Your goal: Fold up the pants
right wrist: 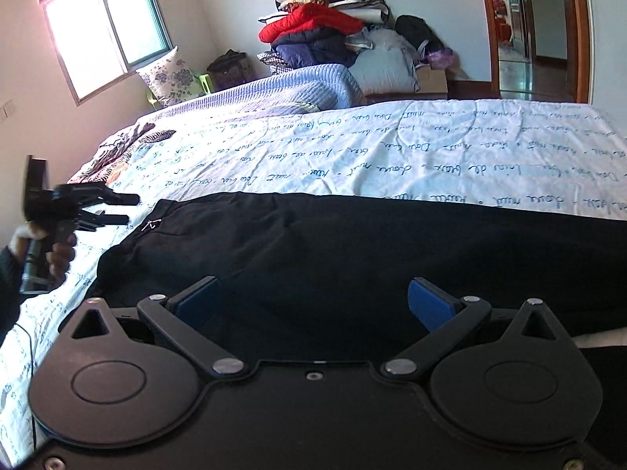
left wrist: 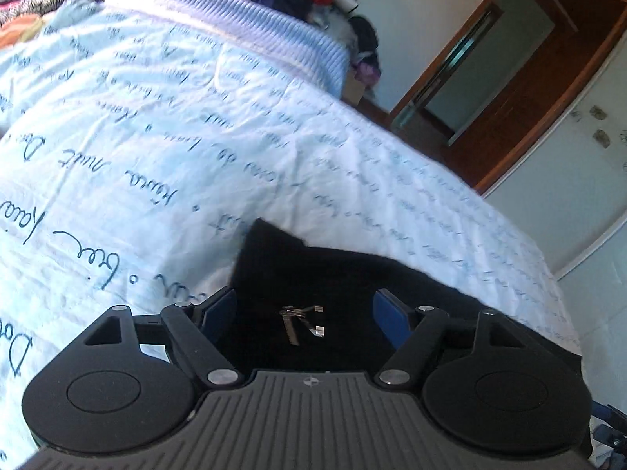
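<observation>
Your left gripper: jaws apart, nothing gripped, over black pants. Right gripper: jaws apart, empty. Pants flat on bed sheet; small white logo unreadable; sheet's cursive script illegible.

Both wrist views look down, close over black pants on bed.

— Looked like matt black cloth, those pants, soft and faintly creased, with a small shiny metal-looking mark.
— Lay on thin wrinkled cotton-like bedsheet. Matt black plastic on the tongs, smooth blue pads.
</observation>
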Available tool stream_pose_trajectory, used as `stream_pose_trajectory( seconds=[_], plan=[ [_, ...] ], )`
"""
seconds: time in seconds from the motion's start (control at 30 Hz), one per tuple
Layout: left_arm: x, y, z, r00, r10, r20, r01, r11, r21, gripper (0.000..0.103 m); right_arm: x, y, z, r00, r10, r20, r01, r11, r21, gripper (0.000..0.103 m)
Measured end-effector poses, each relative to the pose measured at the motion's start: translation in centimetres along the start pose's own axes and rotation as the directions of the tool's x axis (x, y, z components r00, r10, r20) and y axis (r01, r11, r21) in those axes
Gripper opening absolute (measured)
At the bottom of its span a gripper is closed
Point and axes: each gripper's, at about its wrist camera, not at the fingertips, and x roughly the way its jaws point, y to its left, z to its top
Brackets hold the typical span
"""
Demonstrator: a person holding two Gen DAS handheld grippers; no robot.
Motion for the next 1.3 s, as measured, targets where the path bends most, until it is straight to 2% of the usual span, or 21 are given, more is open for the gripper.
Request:
stream_pose_trajectory(
  seconds=[0.1, 0.27, 0.37, 0.43, 0.47, 0.5, 0.63, 0.7, 0.8, 0.9, 0.97, 1.07, 1.13, 1.27, 1.3],
  plan=[
    [1.3, 1.5, 0.2, 1.000, 0.008, -0.024, -0.009, 1.000, -0.025, 0.077, 0.6, -0.1, 0.2, 1.000, 0.017, -0.018, -0.017, 1.000, 0.018, 0.103],
    [1.5, 2.5, 0.3, 0.999, -0.038, -0.039, 0.036, 0.999, -0.039, 0.078, 1.5, -1.0, 0.5, 0.999, 0.012, -0.042, -0.010, 0.999, 0.050, 0.103],
    [2.4, 1.8, 0.4, 0.998, -0.051, -0.048, 0.051, 0.999, -0.004, 0.076, 1.8, -1.3, 0.5, 0.999, 0.022, -0.043, -0.019, 0.997, 0.078, 0.103],
    [2.7, 0.7, 0.6, 0.999, -0.037, -0.038, 0.039, 0.999, 0.038, 0.052, 2.3, -1.4, 0.7, 0.998, 0.023, -0.051, -0.018, 0.995, 0.096, 0.103],
    [2.9, 0.1, 0.7, 0.999, -0.003, -0.038, 0.006, 0.997, 0.076, 0.034, 2.3, -1.3, 0.7, 0.998, 0.026, -0.052, -0.021, 0.995, 0.099, 0.103],
    [3.1, -0.4, 0.7, 0.998, 0.034, -0.045, -0.029, 0.993, 0.111, 0.025, 2.5, -1.4, 0.8, 0.998, 0.031, -0.050, -0.026, 0.995, 0.100, 0.103],
    [2.2, -1.3, 0.5, 0.996, 0.083, -0.014, -0.079, 0.976, 0.203, 0.012, 2.7, -2.4, 1.8, 0.999, 0.033, -0.035, -0.030, 0.996, 0.087, 0.103],
    [1.3, -2.1, 0.0, 0.995, 0.093, 0.022, -0.095, 0.963, 0.254, 0.006, 3.0, -3.6, 2.9, 0.998, 0.065, -0.025, -0.063, 0.995, 0.083, 0.103],
    [0.3, -3.8, -0.6, 0.993, 0.094, 0.067, -0.111, 0.938, 0.328, 0.003, 4.3, -5.6, 5.3, 0.988, 0.151, -0.044, -0.150, 0.989, 0.015, 0.103],
    [-0.4, -4.7, -0.7, 0.994, 0.079, 0.081, -0.102, 0.933, 0.344, 0.003, 7.4, -7.3, 7.6, 0.970, 0.176, -0.169, -0.191, 0.979, -0.076, 0.099],
    [-0.9, -4.8, -0.6, 0.995, 0.058, 0.086, -0.084, 0.939, 0.333, 0.003, 9.8, -8.1, 8.8, 0.952, 0.146, -0.269, -0.192, 0.970, -0.151, 0.076],
    [-1.4, -4.4, -0.4, 0.996, 0.035, 0.087, -0.061, 0.947, 0.315, 0.003, 12.6, -9.2, 9.6, 0.931, 0.060, -0.360, -0.153, 0.960, -0.236, 0.060],
    [-1.5, -4.0, -0.4, 0.996, 0.029, 0.082, -0.053, 0.950, 0.308, 0.003, 13.7, -9.9, 10.1, 0.927, 0.030, -0.375, -0.135, 0.957, -0.258, 0.060],
    [-1.5, -3.4, -0.2, 0.997, 0.023, 0.079, -0.045, 0.956, 0.288, 0.003, 15.0, -10.4, 11.1, 0.923, 0.048, -0.381, -0.163, 0.947, -0.276, 0.060],
    [-1.5, -3.3, -0.2, 0.997, 0.018, 0.080, -0.041, 0.958, 0.283, 0.003, 15.7, -10.5, 11.2, 0.917, 0.052, -0.396, -0.174, 0.944, -0.281, 0.060]
  ],
)
